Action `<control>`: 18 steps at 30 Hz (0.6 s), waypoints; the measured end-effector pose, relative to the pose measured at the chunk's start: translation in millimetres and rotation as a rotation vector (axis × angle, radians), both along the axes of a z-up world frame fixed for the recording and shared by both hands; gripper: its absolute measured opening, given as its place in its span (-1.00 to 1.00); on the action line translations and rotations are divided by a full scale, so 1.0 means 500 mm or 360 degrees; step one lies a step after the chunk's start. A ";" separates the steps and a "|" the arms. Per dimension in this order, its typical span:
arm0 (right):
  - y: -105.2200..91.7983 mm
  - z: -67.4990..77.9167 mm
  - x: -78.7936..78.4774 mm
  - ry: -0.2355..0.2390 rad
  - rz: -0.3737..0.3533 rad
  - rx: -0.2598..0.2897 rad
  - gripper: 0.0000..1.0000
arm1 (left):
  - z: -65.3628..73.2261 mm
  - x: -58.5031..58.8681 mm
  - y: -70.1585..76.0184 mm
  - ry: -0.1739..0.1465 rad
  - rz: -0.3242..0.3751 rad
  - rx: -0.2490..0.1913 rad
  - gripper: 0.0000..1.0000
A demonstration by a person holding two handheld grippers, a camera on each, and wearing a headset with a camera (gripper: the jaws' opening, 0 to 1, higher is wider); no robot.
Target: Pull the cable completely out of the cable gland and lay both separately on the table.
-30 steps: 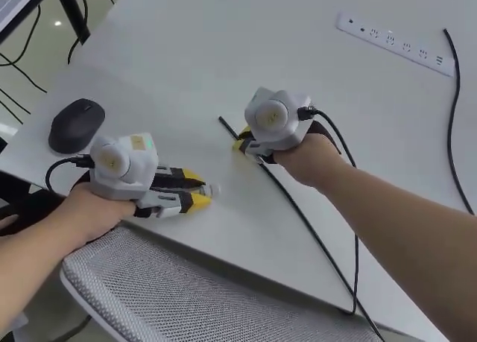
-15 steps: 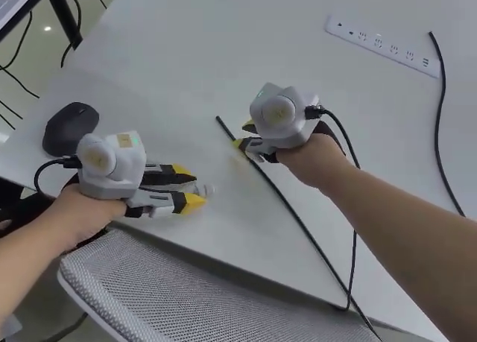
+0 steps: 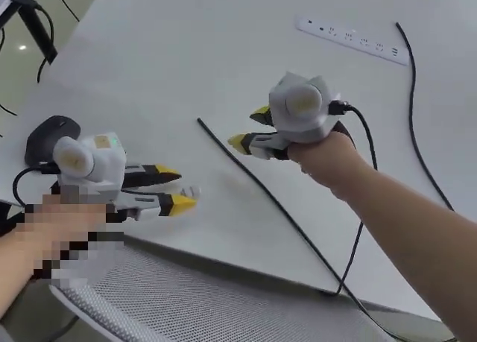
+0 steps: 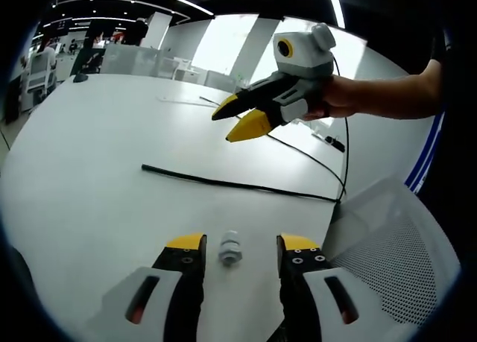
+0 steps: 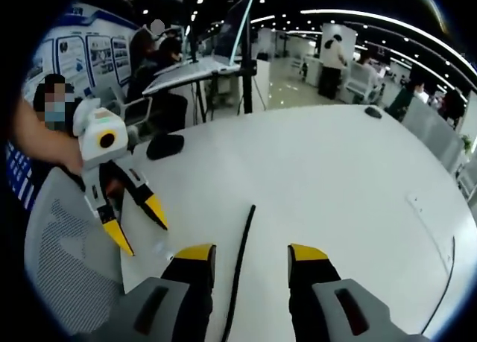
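Looking down, head view: black cable (image 3: 261, 185) lies straight on the white table (image 3: 186, 59), fully out of the white cable gland (image 3: 190, 192) and not touching it.
Left gripper, head view: left gripper (image 3: 186, 188) is low at the table's near edge, jaws spread, the gland between their tips.
Right gripper, head view: right gripper (image 3: 246, 128) is beside the cable's far end, jaws parted, grasping nothing.
Left gripper view: gland (image 4: 230, 247) sits on the table between the spread jaws, touching neither. The cable (image 4: 238, 184) lies beyond, and the right gripper (image 4: 223, 127) hangs above it, empty.
Right gripper view: cable (image 5: 246, 230) shows between the parted jaws, ungripped. The left gripper (image 5: 144, 236) is at the left, jaws apart.
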State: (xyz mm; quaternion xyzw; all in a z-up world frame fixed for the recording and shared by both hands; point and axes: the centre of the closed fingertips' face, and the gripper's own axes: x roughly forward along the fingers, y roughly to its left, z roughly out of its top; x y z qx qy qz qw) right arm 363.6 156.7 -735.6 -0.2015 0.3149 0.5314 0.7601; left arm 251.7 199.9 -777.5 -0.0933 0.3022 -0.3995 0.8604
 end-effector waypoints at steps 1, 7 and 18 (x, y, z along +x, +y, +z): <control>-0.007 0.017 -0.001 -0.0008 -0.0029 0.0041 -0.27 | 0.005 -0.001 -0.001 -0.0007 -0.0009 0.0003 -0.23; -0.052 0.079 -0.028 0.0004 -0.0092 0.0157 -0.22 | 0.030 -0.002 -0.001 -0.0032 -0.0023 0.0024 -0.15; -0.145 0.151 -0.088 0.0027 -0.0254 0.0343 -0.03 | 0.069 -0.016 0.000 -0.0043 -0.0028 0.0004 -0.08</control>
